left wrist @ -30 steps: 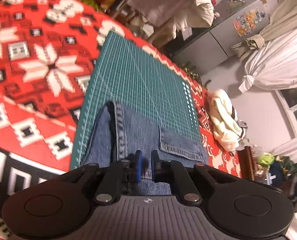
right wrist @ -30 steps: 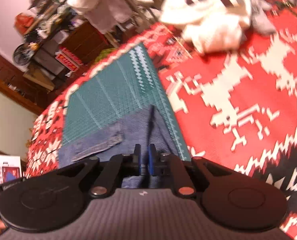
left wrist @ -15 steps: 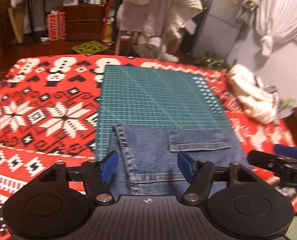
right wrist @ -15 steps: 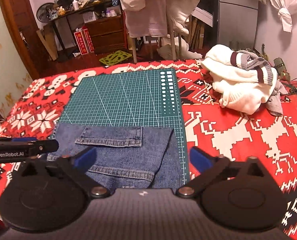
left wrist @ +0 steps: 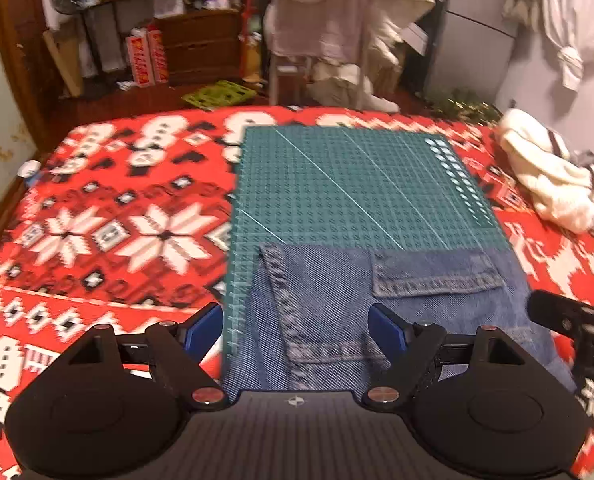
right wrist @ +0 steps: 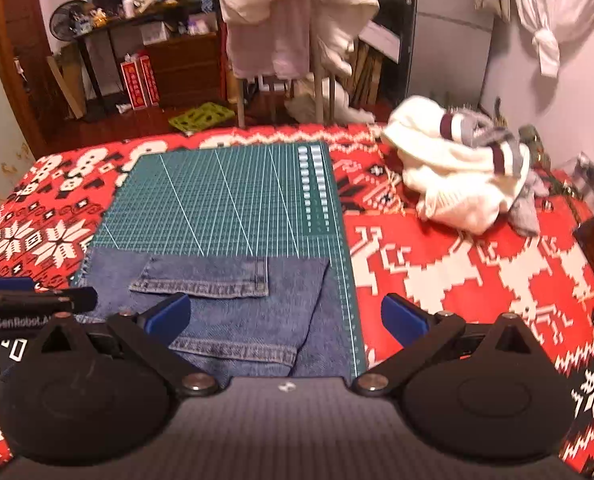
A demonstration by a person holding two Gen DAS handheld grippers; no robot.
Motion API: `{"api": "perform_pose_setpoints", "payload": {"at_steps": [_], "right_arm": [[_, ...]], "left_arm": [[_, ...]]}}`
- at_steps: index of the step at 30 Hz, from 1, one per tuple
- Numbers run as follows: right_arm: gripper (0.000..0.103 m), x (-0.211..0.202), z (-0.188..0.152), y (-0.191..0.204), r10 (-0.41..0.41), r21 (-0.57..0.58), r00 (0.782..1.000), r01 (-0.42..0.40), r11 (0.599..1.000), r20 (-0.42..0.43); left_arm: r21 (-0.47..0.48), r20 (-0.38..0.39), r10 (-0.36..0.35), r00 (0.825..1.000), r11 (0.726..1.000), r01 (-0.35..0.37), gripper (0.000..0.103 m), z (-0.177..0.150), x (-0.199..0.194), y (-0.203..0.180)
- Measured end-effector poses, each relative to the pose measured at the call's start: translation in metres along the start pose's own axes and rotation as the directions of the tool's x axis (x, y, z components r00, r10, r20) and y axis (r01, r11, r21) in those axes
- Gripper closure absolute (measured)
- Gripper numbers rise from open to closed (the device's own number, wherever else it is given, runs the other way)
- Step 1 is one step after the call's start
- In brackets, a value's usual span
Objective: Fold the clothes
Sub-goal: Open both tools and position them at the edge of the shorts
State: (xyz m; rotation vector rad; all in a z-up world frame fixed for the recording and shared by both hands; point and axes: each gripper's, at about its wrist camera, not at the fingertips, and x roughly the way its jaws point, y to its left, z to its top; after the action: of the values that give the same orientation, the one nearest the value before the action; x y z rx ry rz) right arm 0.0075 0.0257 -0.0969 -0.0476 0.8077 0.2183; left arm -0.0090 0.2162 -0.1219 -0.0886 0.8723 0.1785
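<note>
Folded blue jeans [left wrist: 337,300] [right wrist: 233,304] lie flat on the near part of a green cutting mat [left wrist: 337,184] [right wrist: 225,196], a back pocket facing up. My left gripper [left wrist: 297,330] hangs open above the near left part of the jeans, holding nothing. My right gripper [right wrist: 283,314] is open too, wide apart over the jeans' near right corner and the mat's edge. Each gripper shows at the side of the other's view. A heap of white and grey clothes [left wrist: 549,184] [right wrist: 465,176] sits on the right of the bed.
A red, white and black patterned blanket [left wrist: 109,216] [right wrist: 457,264] covers the bed. Beyond its far edge stands a chair draped with pale cloth [left wrist: 337,12] [right wrist: 293,20], with a dark cabinet [right wrist: 185,64] and clutter to its left. A grey wall is on the right.
Both grippers, shut on the jeans' near edge a second ago, have let go and opened wide. They have risen and levelled, and the jeans now lie flat on the mat.
</note>
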Motion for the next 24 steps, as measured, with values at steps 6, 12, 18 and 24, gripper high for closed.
{"api": "perform_pose_setpoints", "payload": {"at_steps": [6, 12, 18, 24], "right_arm": [[0.0, -0.015, 0.004, 0.007, -0.049, -0.005, 0.997, 0.049, 0.999, 0.06], [0.0, -0.024, 0.019, 0.007, -0.059, -0.035, 0.997, 0.061, 0.998, 0.054], [0.0, -0.008, 0.021, 0.009, -0.185, -0.113, 0.983, 0.182, 0.977, -0.016], [0.0, -0.002, 0.023, 0.013, -0.23, -0.133, 0.971, 0.221, 0.966, -0.062]], "left_arm": [[0.037, 0.003, -0.035, 0.999, 0.999, 0.035, 0.024, 0.007, -0.009, 0.0], [0.045, -0.016, -0.011, 1.0, 0.999, 0.011, 0.023, 0.011, -0.009, 0.002], [0.1, -0.052, -0.036, 0.998, 0.994, 0.041, 0.023, 0.012, -0.006, -0.004], [0.096, -0.062, -0.071, 0.996, 0.992, 0.076, 0.019, 0.01, -0.005, -0.004]]}}
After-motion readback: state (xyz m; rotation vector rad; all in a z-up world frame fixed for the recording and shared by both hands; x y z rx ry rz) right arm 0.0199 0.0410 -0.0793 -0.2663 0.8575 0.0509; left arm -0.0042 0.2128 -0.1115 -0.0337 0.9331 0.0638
